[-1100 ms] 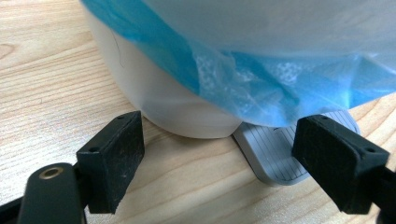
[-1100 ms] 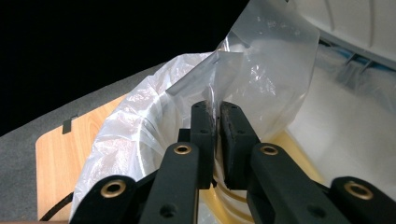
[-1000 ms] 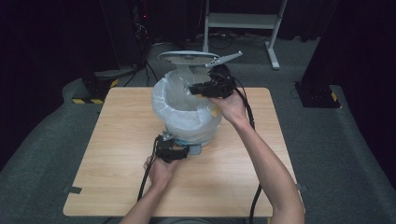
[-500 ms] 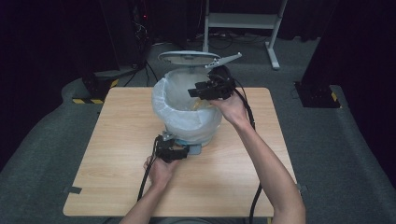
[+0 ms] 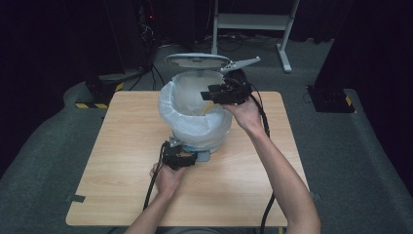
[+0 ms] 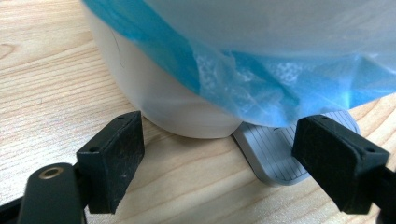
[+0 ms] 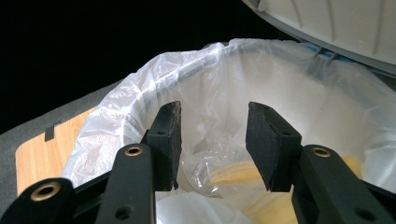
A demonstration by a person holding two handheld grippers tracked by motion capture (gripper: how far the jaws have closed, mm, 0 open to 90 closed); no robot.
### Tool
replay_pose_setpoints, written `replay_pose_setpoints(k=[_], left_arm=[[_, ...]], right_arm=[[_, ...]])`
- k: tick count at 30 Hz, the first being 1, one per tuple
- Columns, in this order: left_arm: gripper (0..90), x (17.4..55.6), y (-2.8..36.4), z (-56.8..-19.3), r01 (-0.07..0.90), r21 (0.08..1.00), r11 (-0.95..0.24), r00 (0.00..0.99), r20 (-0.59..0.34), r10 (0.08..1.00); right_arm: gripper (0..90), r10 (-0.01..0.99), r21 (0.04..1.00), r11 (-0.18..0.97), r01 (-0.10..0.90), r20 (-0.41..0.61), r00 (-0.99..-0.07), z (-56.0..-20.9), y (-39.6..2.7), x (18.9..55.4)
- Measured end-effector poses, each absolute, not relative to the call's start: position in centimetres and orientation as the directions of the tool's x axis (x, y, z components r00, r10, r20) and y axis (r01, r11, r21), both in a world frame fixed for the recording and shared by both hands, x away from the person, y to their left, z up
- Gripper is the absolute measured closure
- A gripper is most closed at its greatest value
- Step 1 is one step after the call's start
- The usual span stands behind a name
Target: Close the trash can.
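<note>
The right gripper (image 5: pixel 210 93) hangs over the open bin (image 5: pixel 195 122), its jaws just opened partway with nothing between them. Yellow stuff (image 7: pixel 252 186) lies below in the white bag (image 7: pixel 140 107). The left gripper (image 5: pixel 187 157) sits low at the bin's near side, jaws wide, over the grey pedal (image 6: pixel 275 154) on the desk (image 5: pixel 122 146).
</note>
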State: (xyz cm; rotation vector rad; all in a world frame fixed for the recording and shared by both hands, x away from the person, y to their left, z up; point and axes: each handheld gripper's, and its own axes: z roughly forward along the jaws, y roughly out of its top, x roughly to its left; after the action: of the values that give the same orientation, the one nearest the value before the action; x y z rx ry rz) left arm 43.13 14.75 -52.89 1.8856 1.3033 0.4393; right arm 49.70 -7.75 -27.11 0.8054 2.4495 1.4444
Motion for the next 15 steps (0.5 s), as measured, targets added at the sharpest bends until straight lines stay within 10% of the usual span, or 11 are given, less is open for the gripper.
replay_pose_setpoints(k=[15], left_arm=[[16.7,43.1,14.8,-52.9,0.627,0.761,-0.164,0.413,-0.146,0.899]], right_arm=[[55.9,0.560,0.875,0.321,0.362,0.133,-0.818,-27.7,-10.1,48.6]])
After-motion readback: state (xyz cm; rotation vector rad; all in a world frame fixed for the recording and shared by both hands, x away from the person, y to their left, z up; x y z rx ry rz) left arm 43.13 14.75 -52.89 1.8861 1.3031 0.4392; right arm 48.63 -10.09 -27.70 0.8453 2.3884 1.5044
